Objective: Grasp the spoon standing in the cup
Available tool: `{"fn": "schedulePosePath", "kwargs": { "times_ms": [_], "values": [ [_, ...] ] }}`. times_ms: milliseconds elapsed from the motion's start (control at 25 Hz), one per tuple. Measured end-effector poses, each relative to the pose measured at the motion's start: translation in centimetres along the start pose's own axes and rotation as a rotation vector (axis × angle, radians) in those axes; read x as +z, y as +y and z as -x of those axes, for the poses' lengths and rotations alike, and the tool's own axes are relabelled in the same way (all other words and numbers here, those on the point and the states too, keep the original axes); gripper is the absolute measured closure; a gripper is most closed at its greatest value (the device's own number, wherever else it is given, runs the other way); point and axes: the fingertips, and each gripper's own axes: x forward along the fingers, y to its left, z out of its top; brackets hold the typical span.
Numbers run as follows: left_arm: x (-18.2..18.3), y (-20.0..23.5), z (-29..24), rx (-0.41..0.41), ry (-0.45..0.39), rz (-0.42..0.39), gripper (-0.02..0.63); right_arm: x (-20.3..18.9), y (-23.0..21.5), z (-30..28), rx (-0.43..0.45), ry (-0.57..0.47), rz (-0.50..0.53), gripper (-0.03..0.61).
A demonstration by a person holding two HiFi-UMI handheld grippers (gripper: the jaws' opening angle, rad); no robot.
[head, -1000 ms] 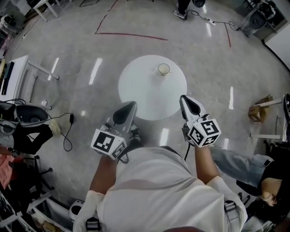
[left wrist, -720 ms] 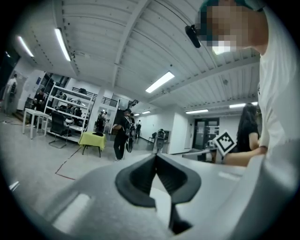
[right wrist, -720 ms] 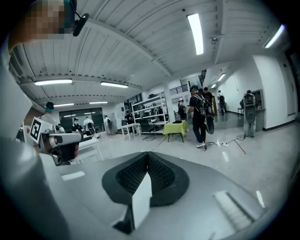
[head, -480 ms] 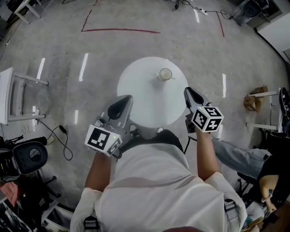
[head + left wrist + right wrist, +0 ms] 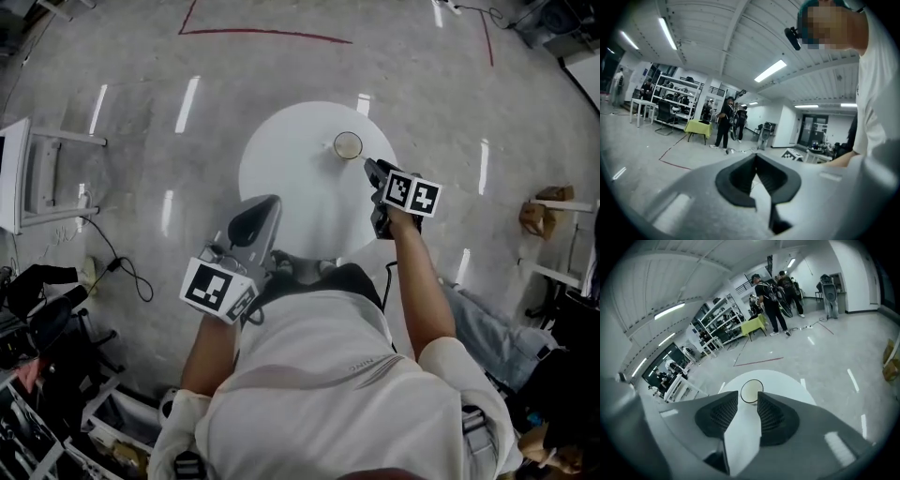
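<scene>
round white desk [image 5: 291, 178], one cup [image 5: 348, 145] near its far edge, pale inside, spoon honestly too small to spot, right gripper [image 5: 370, 169] just beside the cup, jaws spread, nothing held, left gripper [image 5: 267, 202] at the desk's near edge, jaws pinched together, empty

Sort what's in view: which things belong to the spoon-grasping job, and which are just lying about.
Job in hand:
cup on the round white table
right hand-held gripper, open, aimed at the cup
spoon: cannot be made out

Lying about:
left hand-held gripper, shut, off to the side
cardboard box
floor cable
red floor tape
</scene>
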Motion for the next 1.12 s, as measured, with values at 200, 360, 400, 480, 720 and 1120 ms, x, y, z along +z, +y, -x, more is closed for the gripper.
{"fn": "schedulePosePath", "kwargs": {
  "times_ms": [200, 360, 400, 480, 720, 1120],
  "values": [
    [-0.8, 1.6, -0.6, 0.056, 0.011, 0.025, 0.611, -1.1, -1.8, -4.2, -0.015, 0.086, -0.043, 0.419],
    [-1.2, 2.8, -0.3, 0.088, 0.023, 0.034, 0.611, -1.6, -2.2, -6.6, -0.001, 0.111, -0.137, 0.413],
    [-1.2, 3.0, -0.3, 0.095, 0.028, 0.027, 0.611, -1.7, -2.2, -7.2, 0.008, 0.114, -0.174, 0.413],
    [-1.3, 3.2, -0.2, 0.103, 0.033, 0.015, 0.611, -1.6, -2.3, -8.1, 0.015, 0.114, -0.241, 0.413],
    [-1.2, 4.6, 0.9, 0.119, 0.028, 0.026, 0.611, -1.8, -2.0, -9.1, -0.013, 0.114, -0.318, 0.565],
    [-0.2, 4.6, 1.6, 0.068, -0.001, 0.018, 0.611, 0.1, 1.0, -4.7, -0.068, 0.016, -0.078, 0.569]
  ]
}}
